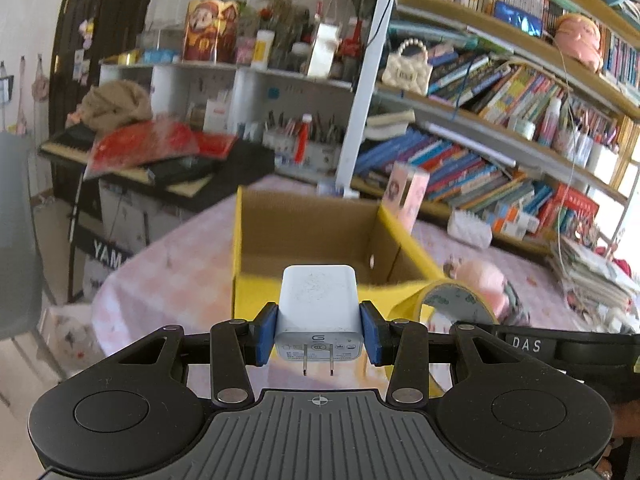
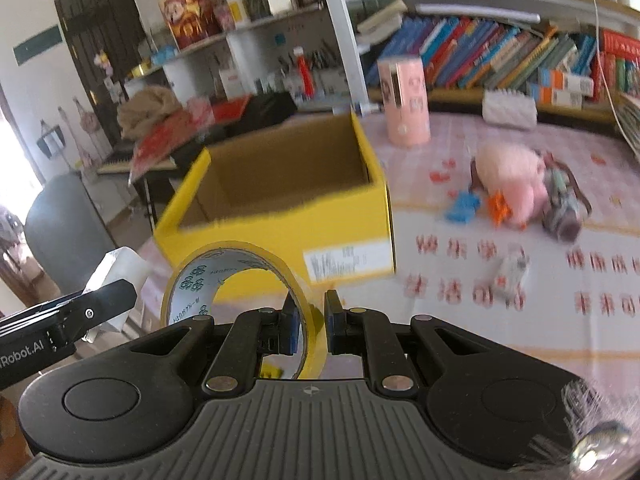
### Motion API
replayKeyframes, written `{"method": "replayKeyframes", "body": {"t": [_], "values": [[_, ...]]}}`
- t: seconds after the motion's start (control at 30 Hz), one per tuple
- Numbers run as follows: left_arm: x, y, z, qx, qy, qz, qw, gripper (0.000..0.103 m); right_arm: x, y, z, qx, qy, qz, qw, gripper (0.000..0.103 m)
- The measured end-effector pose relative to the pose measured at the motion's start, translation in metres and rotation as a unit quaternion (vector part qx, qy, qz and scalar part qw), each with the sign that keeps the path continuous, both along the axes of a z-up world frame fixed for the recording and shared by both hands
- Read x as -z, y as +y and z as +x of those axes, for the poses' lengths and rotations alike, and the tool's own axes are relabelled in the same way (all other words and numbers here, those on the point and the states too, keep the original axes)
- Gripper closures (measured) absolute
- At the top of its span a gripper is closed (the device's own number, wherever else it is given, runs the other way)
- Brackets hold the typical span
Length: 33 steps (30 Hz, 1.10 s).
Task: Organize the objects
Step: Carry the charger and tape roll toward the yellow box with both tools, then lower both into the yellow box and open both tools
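Left gripper (image 1: 319,334): blue pads clamped on both sides of the charger (image 1: 318,308), prongs facing the camera, held level. Right gripper (image 2: 308,328): pads pinching the wall of the tape roll (image 2: 236,280), roll upright. Left gripper's finger shows at 9 o'clock in the right wrist view, close alongside.

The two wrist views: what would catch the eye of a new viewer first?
The open yellow cardboard box sits mid-table, its inside showing nothing. Before it, the left gripper clamps a white USB charger, prongs toward the camera, and the right gripper pinches the wall of a yellow tape roll.
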State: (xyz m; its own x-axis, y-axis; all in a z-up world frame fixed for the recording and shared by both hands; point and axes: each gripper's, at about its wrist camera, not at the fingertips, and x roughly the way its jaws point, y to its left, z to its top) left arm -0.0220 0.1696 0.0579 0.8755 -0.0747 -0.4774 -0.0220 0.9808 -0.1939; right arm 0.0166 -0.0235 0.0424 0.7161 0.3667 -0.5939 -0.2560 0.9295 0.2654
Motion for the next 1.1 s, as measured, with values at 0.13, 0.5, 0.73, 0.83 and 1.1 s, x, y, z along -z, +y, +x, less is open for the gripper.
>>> {"method": "replayKeyframes", "body": {"t": [0.13, 0.5, 0.73, 0.83, 1.1], "values": [[-0.009, -0.002, 0.025, -0.005, -0.013, 0.005, 0.9999, 0.062, -0.017, 0.001, 0.031, -0.002, -0.023, 0.007, 1.0, 0.091], [-0.011, -0.005, 0.094, -0.034, -0.015, 0.011, 0.9992, 0.062, -0.034, 0.012, 0.123, -0.03, -0.059, -0.011, 0.998, 0.091], [0.0, -0.013, 0.132, -0.045, 0.008, 0.028, 0.9986, 0.062, -0.013, 0.037, 0.164, -0.091, -0.06, -0.077, 0.991, 0.091], [0.007, -0.014, 0.145, -0.05, 0.022, 0.033, 0.998, 0.062, -0.001, 0.047, 0.174, -0.128, -0.059, -0.11, 0.984, 0.091], [0.03, -0.02, 0.171, -0.055, 0.065, 0.045, 0.9953, 0.062, 0.032, 0.07, 0.192, -0.223, -0.064, -0.192, 0.954, 0.091]]}}
